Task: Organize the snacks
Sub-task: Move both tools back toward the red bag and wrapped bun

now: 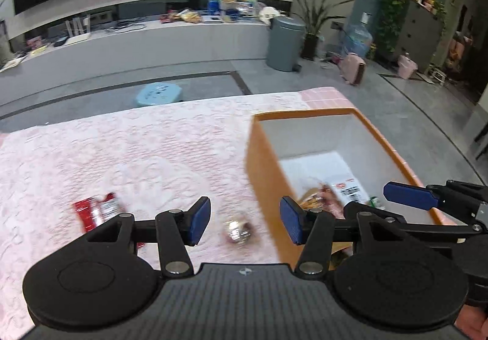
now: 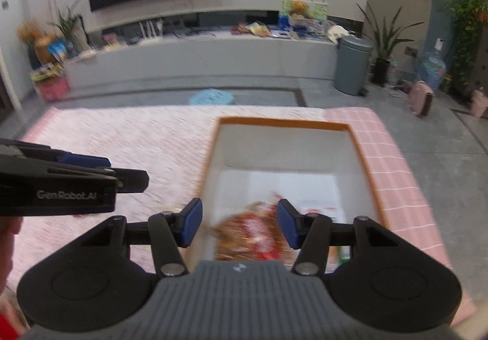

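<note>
An orange box (image 1: pixel 262 163) with a white inside stands on the pink tablecloth (image 1: pixel 122 151). My left gripper (image 1: pixel 245 222) is open above the cloth, over a small shiny wrapped snack (image 1: pixel 237 229) just left of the box. A red snack packet (image 1: pixel 97 212) lies further left. My right gripper (image 2: pixel 240 225) is open over the box (image 2: pixel 363 157), above a blurred brown and red snack bag (image 2: pixel 250 233) inside it. Other packets (image 1: pixel 350 187) lie on the box floor. The right gripper also shows in the left wrist view (image 1: pixel 408 195), over the box.
The table's far edge (image 1: pixel 152 105) drops to a grey floor with a blue stool (image 1: pixel 158 93). A grey bin (image 1: pixel 285 44), plants and a long low counter (image 1: pixel 137 44) stand behind. The left gripper's body (image 2: pixel 61 184) shows at the left of the right wrist view.
</note>
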Demonstrator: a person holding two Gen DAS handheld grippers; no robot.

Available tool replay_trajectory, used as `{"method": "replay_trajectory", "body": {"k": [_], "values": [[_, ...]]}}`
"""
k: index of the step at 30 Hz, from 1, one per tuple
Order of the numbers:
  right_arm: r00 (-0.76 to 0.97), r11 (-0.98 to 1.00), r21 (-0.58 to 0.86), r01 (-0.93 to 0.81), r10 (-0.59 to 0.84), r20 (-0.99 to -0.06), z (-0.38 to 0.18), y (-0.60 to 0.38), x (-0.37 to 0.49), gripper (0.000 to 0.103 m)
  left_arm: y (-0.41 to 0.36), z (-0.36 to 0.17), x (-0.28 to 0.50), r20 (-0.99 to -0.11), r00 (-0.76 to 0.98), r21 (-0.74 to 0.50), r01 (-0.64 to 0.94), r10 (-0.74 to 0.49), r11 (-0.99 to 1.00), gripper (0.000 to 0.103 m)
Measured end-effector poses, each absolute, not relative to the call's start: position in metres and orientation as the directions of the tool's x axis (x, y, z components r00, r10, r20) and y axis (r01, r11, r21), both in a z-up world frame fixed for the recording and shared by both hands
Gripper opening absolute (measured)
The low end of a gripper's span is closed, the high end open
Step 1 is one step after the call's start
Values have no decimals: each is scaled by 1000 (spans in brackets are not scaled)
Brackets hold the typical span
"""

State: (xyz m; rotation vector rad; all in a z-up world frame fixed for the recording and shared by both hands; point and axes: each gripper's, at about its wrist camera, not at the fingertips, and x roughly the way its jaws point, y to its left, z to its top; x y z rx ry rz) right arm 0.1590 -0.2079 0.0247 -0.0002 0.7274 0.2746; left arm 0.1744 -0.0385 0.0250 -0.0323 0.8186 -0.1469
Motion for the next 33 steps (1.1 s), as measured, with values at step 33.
{"method": "replay_trajectory", "body": {"k": [33], "values": [[811, 925, -261, -275, 77, -581, -92, -58, 148, 39, 127, -60, 160, -751, 658, -203, -159, -49, 966, 62]]}}
